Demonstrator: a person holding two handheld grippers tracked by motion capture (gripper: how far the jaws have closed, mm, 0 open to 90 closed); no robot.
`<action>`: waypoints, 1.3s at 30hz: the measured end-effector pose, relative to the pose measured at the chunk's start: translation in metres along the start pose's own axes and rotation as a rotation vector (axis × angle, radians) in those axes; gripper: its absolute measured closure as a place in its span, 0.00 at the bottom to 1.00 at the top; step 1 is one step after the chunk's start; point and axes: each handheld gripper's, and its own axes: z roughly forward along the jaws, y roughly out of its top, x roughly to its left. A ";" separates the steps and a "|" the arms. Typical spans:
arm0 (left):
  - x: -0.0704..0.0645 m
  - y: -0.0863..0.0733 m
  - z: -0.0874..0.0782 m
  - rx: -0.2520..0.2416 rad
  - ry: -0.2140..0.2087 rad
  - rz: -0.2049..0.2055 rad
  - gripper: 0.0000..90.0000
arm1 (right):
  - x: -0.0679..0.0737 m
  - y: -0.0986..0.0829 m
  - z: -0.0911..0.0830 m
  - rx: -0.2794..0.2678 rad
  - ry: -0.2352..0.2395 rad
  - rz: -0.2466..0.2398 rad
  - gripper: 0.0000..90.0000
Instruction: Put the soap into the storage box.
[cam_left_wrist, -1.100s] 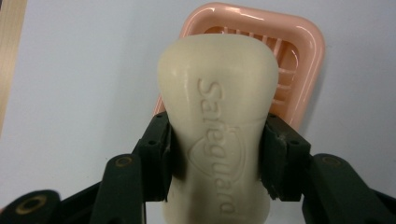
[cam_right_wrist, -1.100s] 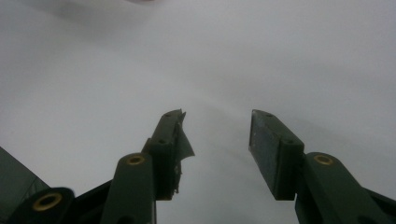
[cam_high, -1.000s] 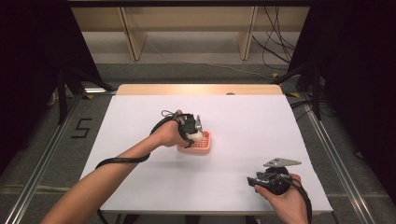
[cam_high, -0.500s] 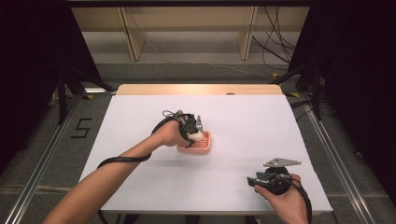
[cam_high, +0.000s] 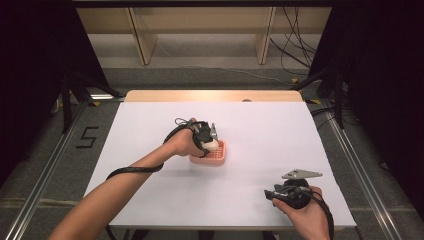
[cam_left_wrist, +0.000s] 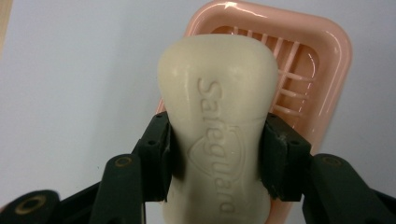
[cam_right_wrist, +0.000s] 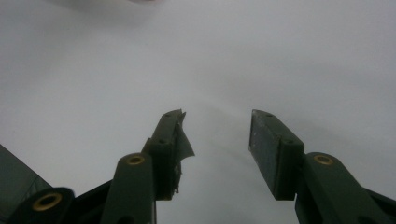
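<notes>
A cream soap bar (cam_left_wrist: 217, 116) stamped "Safeguard" is clamped between the two black jaws of my left gripper (cam_left_wrist: 217, 158). It hangs just over a pink slotted soap dish (cam_left_wrist: 317, 60). In the high view the left gripper (cam_high: 209, 140) holds the soap bar (cam_high: 212, 145) at the left edge of the soap dish (cam_high: 214, 156) near the table's middle. My right gripper (cam_right_wrist: 215, 140) stands open above bare white tabletop, nothing between its jaws. In the high view the right gripper (cam_high: 270, 196) lies low near the front right.
The white table (cam_high: 280, 135) has a wooden strip along its far edge (cam_high: 215, 96). Metal rails run down both sides on the floor. Cables lie on the floor beyond the table at the back right.
</notes>
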 end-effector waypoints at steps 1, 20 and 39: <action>0.000 0.000 0.000 0.000 0.000 0.000 0.54 | 0.000 0.000 0.000 0.000 0.000 0.000 0.61; 0.001 -0.009 -0.030 -0.075 0.004 -0.045 0.48 | 0.000 0.000 0.001 -0.006 0.012 0.001 0.61; -0.051 -0.128 -0.095 -0.227 0.062 -0.319 0.42 | 0.004 0.000 0.001 0.027 0.009 0.026 0.61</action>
